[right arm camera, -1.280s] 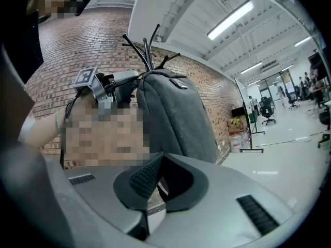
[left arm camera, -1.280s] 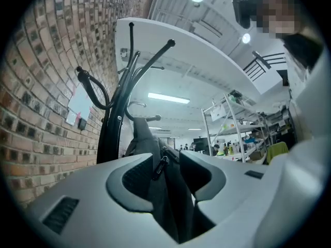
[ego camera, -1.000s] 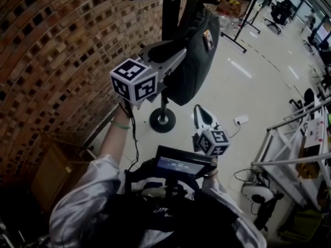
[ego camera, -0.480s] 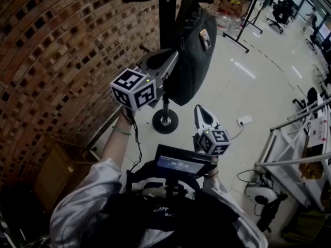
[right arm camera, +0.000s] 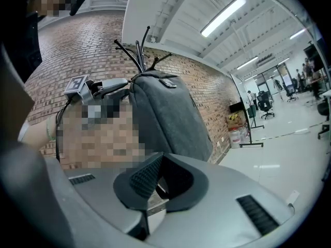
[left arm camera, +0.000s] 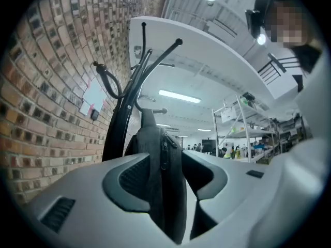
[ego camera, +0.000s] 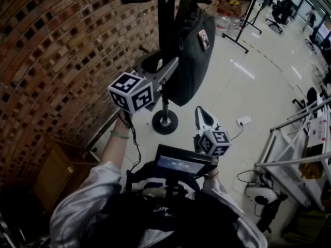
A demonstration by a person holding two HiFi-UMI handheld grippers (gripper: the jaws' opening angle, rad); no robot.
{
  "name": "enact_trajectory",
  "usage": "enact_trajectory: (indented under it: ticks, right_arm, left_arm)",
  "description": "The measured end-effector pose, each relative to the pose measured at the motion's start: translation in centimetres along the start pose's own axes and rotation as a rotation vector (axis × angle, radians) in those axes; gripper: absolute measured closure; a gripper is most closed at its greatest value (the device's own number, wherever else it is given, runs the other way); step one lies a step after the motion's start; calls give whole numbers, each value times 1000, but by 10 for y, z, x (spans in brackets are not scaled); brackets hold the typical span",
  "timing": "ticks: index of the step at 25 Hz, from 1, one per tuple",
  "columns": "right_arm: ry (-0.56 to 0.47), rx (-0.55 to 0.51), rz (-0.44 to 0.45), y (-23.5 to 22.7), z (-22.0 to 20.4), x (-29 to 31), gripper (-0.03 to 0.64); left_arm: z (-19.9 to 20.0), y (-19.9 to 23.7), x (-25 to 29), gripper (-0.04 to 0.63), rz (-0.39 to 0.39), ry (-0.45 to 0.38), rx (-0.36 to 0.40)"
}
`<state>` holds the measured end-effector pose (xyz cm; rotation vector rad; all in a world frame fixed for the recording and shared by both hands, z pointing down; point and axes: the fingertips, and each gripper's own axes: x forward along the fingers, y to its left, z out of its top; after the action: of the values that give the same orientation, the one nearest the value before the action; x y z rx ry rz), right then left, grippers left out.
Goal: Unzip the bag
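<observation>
1. Bag (ego camera: 192, 50): dark grey woven cloth, matt and faintly rough.
2. Coat stand (ego camera: 166, 14): black metal, smooth, with a dull sheen.
3. Wall (ego camera: 57, 50): bare brick, rough and matt.
4. Floor (ego camera: 248, 81): pale, smooth and glossy, mirroring the ceiling lights.
5. Sleeve (ego camera: 77, 200): light cloth with a satin shine.
6. Crate (ego camera: 51, 177): brown wood, matt.

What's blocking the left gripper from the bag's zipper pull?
Nothing visible. The jaws of the left gripper have just been opening; the grey bag, with its zipper pull, already stands between them.
</observation>
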<state>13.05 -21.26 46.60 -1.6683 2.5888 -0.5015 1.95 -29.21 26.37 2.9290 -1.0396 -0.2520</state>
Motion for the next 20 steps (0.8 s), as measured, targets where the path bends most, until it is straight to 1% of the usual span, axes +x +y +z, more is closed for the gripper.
enact_trajectory:
  ticks: [5,8,10,13,15,16,18,19,20]
  right_arm:
    - [-6,-2,-2,-1,-2,1,627]
    - [-9,0,-9,-3,-4,2,627]
    - [-8,4,-17,-6,-6,1,627]
    - [-9,11,-21,-9,-7,0,627]
    - [-7,18,-26,-10,-8,0,627]
    - [-6,20,-29,-10,-8,0,627]
    - [-6,22,-31,-11,-9,1,627]
    - [-4,23,-31,-10,-9,1,627]
    - [-2,26,-31,-10,-9,2,627]
  left_arm:
    - [1,-5,-3,417,-6,55,188]
    - [4,-2,-7,418,-23,82,280]
    - [4,0,-8,419,-24,105,366]
    - [2,2,-6,424,13,134,530]
    - [0,5,-5,437,55,141,662]
    - [-2,7,-5,490,72,135,740]
    - [-4,6,-3,515,90,118,887]
    - [-5,5,-2,515,94,118,932]
    - [-7,4,-1,515,94,123,954]
